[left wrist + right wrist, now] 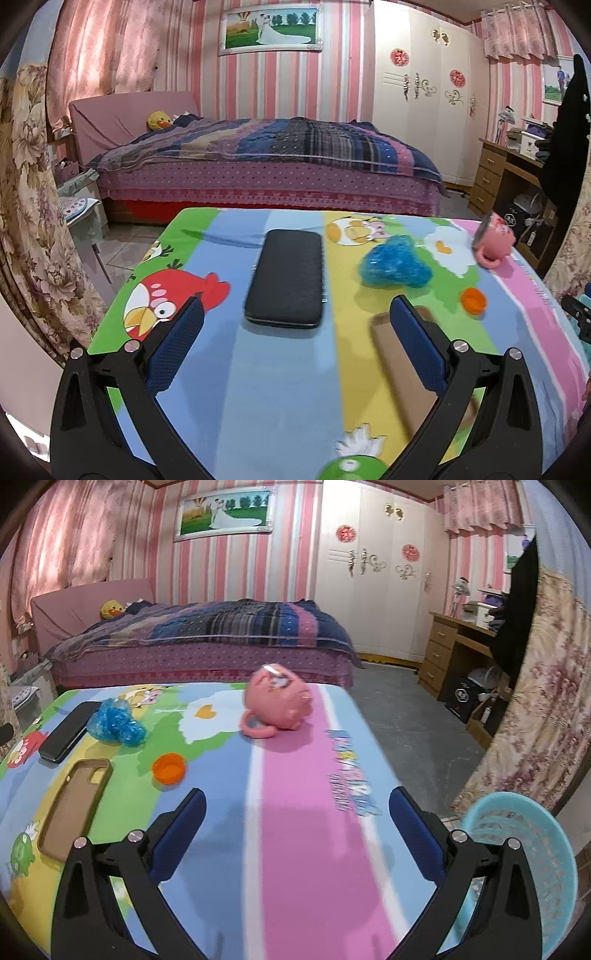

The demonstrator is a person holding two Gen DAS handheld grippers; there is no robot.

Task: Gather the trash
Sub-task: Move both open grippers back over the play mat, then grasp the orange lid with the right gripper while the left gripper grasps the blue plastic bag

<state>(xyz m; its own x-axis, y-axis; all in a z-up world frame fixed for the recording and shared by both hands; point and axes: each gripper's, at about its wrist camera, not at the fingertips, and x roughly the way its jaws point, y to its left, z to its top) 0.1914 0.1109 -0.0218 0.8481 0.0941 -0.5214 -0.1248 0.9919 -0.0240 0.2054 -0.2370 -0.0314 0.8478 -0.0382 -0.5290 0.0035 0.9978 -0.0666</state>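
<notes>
a bedroom with pink striped walls is shown, with pink curtains (99, 55) at the window, a white wardrobe (373, 576) along the far wall and a framed picture (271, 27) hung above a bed (266, 166) that is covered by a patterned quilt. a wooden desk (454, 653) is placed to the right of the wardrobe. in the foreground a worktop (277, 387) is covered by a bright cartoon-print cloth with birds and coloured stripes. beside its right edge, low down, a pale blue plastic basket (528, 853) is seen in the right wrist view.

on the worktop a black case (286, 278) is laid lengthwise, straight ahead of the left tongs (295, 317), whose fingers are spread wide with nothing between them. a tan phone case (75, 806) is laid flat, partly hidden under the right finger of the left tongs. a crumpled blue plastic wrapper (393, 264) is seen just right of the black case, well ahead of the left tongs and to their right. a pink mug (279, 703) is lying on its side on the pink stripe, ahead of the right tongs (297, 799), which are likewise spread wide and empty. an orange cap (169, 768) is seen between the wrapper and the right tongs, just ahead of their left finger.
</notes>
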